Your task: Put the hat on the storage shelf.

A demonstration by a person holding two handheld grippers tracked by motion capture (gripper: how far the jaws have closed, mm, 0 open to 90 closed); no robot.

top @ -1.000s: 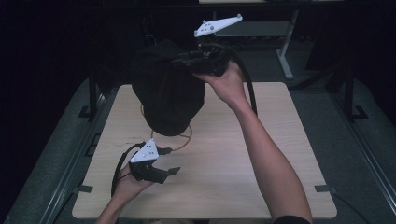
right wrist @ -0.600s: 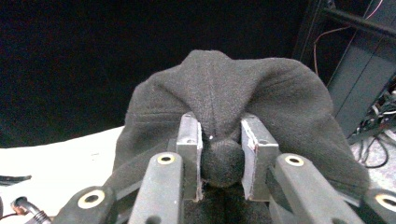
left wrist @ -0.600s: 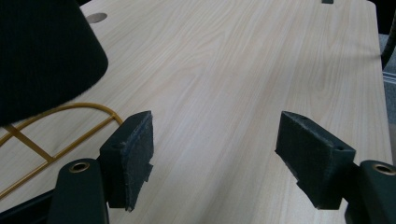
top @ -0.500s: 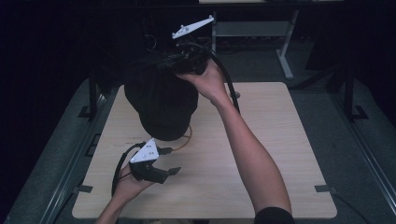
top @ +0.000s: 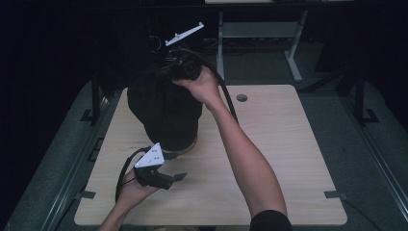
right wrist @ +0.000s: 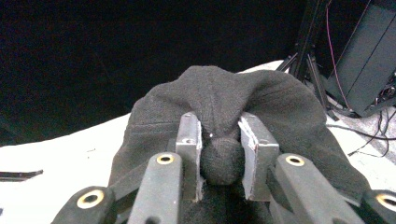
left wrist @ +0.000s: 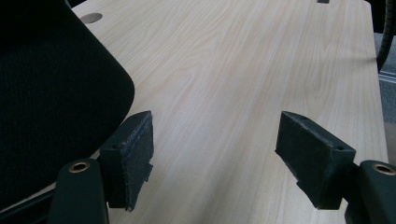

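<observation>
A black fleece cloth, shaped like a cap (top: pixel 163 110), hangs over the back left of the wooden table (top: pixel 288 144). My right gripper (top: pixel 175 72) is shut on a bunched fold at its top. In the right gripper view both pads pinch that fold of the cloth (right wrist: pixel 224 116), with my right gripper (right wrist: pixel 222 154) pointing down at it. A tan rim (top: pixel 188 144) peeks out under the cloth's lower edge. My left gripper (top: pixel 179 177) rests near the front left, open and empty. In the left gripper view the cloth (left wrist: pixel 51 102) lies just left of my left gripper (left wrist: pixel 215 154).
A round cable hole (top: pixel 242 97) sits in the table's back middle. Behind the table stands a grey metal desk frame (top: pixel 260 31) in the dark. A black cable (top: pixel 226 94) trails from the right gripper along the forearm. Bare wood stretches to the right.
My right gripper has carried the black cloth leftward and slightly lower. The left gripper has stayed where it was.
</observation>
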